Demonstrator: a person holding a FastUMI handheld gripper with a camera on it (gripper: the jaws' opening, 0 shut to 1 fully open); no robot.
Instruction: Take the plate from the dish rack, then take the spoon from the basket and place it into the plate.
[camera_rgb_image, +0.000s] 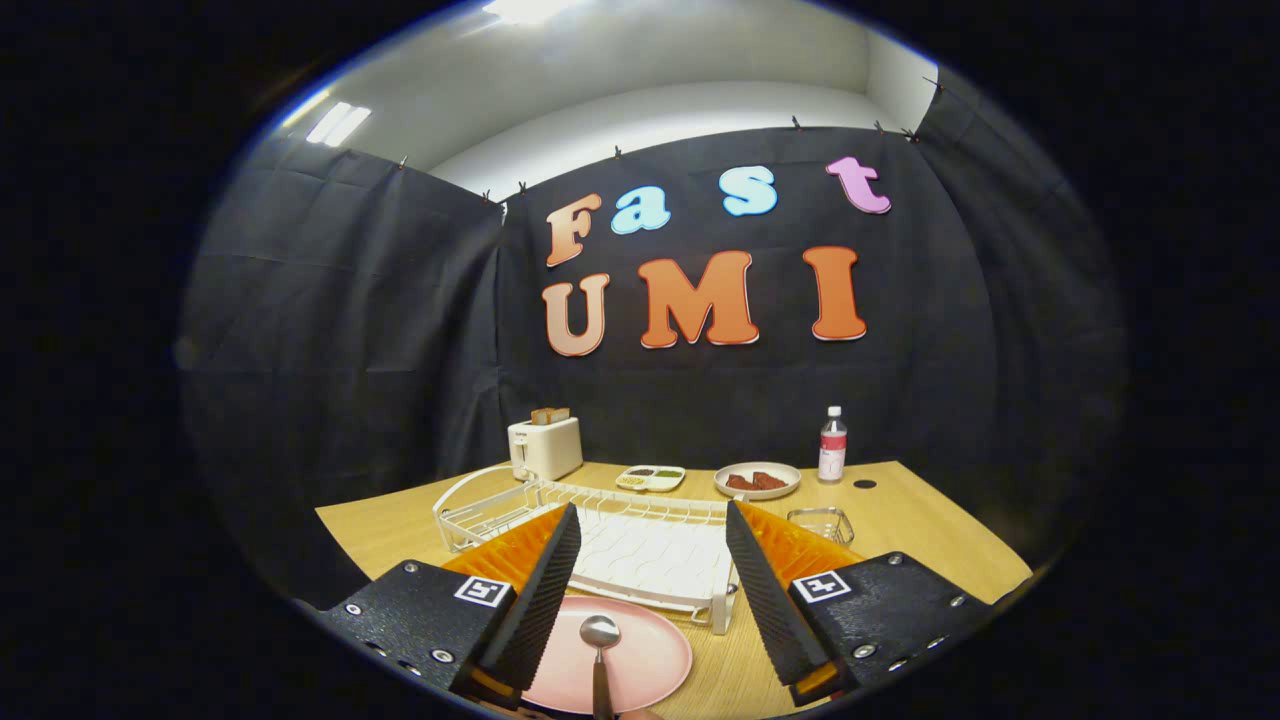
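Gripper (652, 560): one, held level above the wooden table (930, 530), pointing toward the back wall; its two black ribbed fingers (545, 590) stand wide apart, released, grasping nothing. Each finger mount carries one small square black-and-white marker, two in all; no words can be read on them. Plate (640, 665): one, pink, flat on the table below and between the fingers, nearer the left finger. Spoon (600, 650): one, metal, lying in the plate with its bowl pointing away toward the rack and its handle running back under the gripper. Dish rack (640, 545): one, white wire, just ahead of the fingers, touching or nearly touching the plate's far rim; its white drip tray shows bare between the finger tips. Basket (822, 522): one, small wire, beyond the right finger, beside the rack. Toaster (545, 447): one, white, beyond the rack to the left, with toast standing in its slots. Divided dish (651, 478): one, with small foods, behind the rack. Round plate (757, 480): one, holding brown food, right of the divided dish. Bottle (832, 445): one, upright, white cap, red label too small to read, farthest right.
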